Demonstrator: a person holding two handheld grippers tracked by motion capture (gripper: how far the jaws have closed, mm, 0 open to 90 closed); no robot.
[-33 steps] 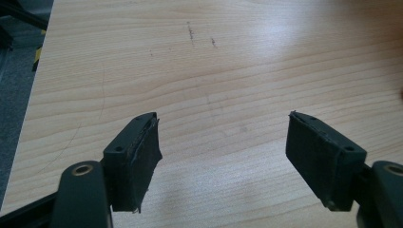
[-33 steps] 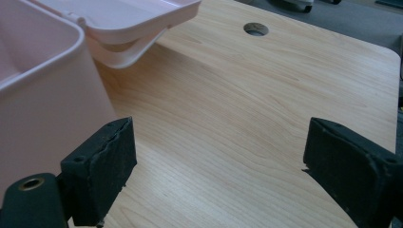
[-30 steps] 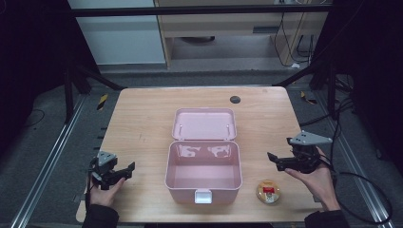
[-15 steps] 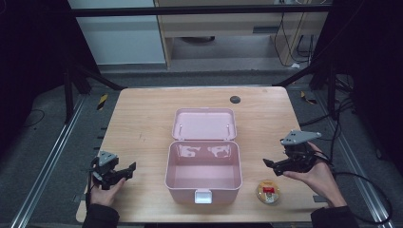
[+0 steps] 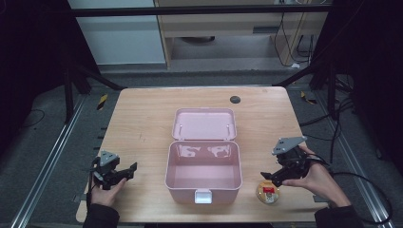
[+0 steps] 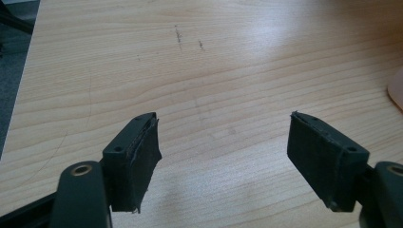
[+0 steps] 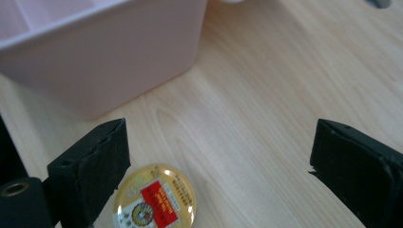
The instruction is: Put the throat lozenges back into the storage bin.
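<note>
high view: the right gripper (image 5: 269,178), its jaws spread wide after just having been opening and with nothing pressed between them, hovers just above a small round gold tin with a red label (image 5: 268,192), which lies on the wooden table (image 5: 142,123) just right of the open pink plastic box (image 5: 203,176). the left gripper (image 5: 124,172), jaws likewise parted and empty, rests over bare table well left of the box. right gripper view: the tin (image 7: 155,201) lies flat just beside the left-hand pad (image 7: 95,166), apart from the box wall (image 7: 109,52).

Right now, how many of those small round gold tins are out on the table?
1. The gold tin lies on the table right of the open pink box, just below the right gripper. The box interior looks empty.
</note>
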